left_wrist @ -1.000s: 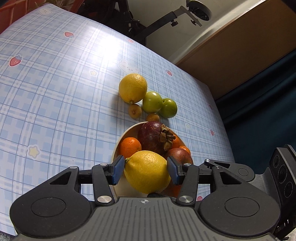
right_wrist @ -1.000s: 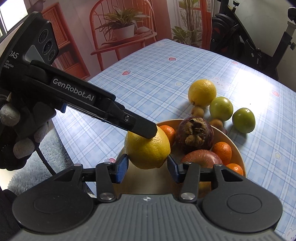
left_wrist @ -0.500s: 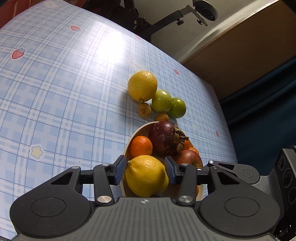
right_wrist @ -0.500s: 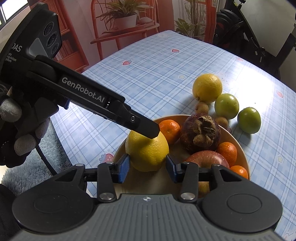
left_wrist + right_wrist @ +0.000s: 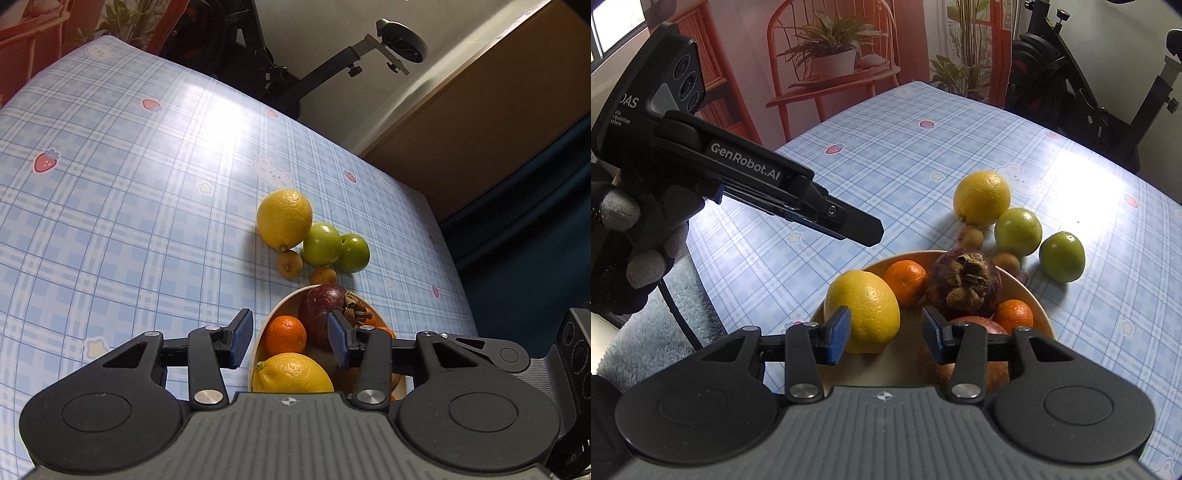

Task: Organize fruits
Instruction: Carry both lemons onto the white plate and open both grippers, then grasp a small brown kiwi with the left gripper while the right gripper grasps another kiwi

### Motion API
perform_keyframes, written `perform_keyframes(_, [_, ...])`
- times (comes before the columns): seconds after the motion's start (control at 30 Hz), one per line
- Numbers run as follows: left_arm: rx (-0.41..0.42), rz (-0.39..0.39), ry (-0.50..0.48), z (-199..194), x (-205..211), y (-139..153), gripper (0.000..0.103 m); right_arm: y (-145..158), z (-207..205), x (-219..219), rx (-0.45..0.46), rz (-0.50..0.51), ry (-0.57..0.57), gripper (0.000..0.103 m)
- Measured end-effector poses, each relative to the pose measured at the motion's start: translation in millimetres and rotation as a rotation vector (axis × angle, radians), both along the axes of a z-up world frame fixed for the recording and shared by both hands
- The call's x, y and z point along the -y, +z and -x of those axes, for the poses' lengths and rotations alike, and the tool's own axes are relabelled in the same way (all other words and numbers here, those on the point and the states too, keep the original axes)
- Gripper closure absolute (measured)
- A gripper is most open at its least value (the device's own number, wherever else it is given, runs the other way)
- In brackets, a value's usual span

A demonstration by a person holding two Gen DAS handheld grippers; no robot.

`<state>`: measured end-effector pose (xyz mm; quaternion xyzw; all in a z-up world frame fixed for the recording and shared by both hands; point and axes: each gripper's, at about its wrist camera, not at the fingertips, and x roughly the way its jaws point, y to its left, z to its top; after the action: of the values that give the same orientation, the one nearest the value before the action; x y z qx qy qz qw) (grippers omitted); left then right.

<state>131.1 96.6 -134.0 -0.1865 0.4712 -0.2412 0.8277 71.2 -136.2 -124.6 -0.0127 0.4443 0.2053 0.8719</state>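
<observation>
Hovering above the bowl (image 5: 263, 334), the left gripper (image 5: 290, 338) has just been closing and stands spread on nothing; the lemon (image 5: 293, 373) lies in the bowl below it. Next, reach ahead to the table lemon (image 5: 284, 219), straddling it squarely. The right gripper (image 5: 884, 332) also gapes empty.

Your left gripper (image 5: 290, 341) has just been closing, yet its blue-padded fingers (image 5: 241, 339) stand apart and grip nothing. Below them a lemon (image 5: 293, 373) lies in the bowl (image 5: 263, 332) beside a mandarin (image 5: 284, 334) and a mangosteen (image 5: 327, 312). Farther off on the checked surface (image 5: 129, 192), another lemon (image 5: 284, 219) touches two green fruits (image 5: 335, 246).
</observation>
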Motion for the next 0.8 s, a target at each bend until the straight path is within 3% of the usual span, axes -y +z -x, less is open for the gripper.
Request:
perform_keyframes(0.2, [0.113, -0.078, -0.005, -10.8, 11.3, 21.1, 0.057, 9.8, -10.0, 26.4, 0.051, -0.035, -0.066, 0.057])
perform_keyframes(0.43, [0.182, -0.138, -0.008, -28.1, 29.9, 33.1, 0.057, 12.3, -25.2, 57.9, 0.083, -0.048, -0.131, 0.057])
perform_keyframes(0.6, [0.181, -0.169, -0.028, -39.4, 43.7, 28.2, 0.057, 5.1, -35.0, 77.7, 0.081, -0.047, -0.164, 0.057])
perform_keyframes(0.73, [0.128, -0.168, -0.043, -46.2, 50.0, 16.2, 0.057, -6.4, -40.9, 91.3, 0.062, -0.064, -0.176, 0.057])
perform_keyframes(0.8, [0.098, -0.173, -0.046, -50.4, 52.9, 8.3, 0.057, -11.5, -43.0, 93.7, 0.052, -0.076, -0.173, 0.064])
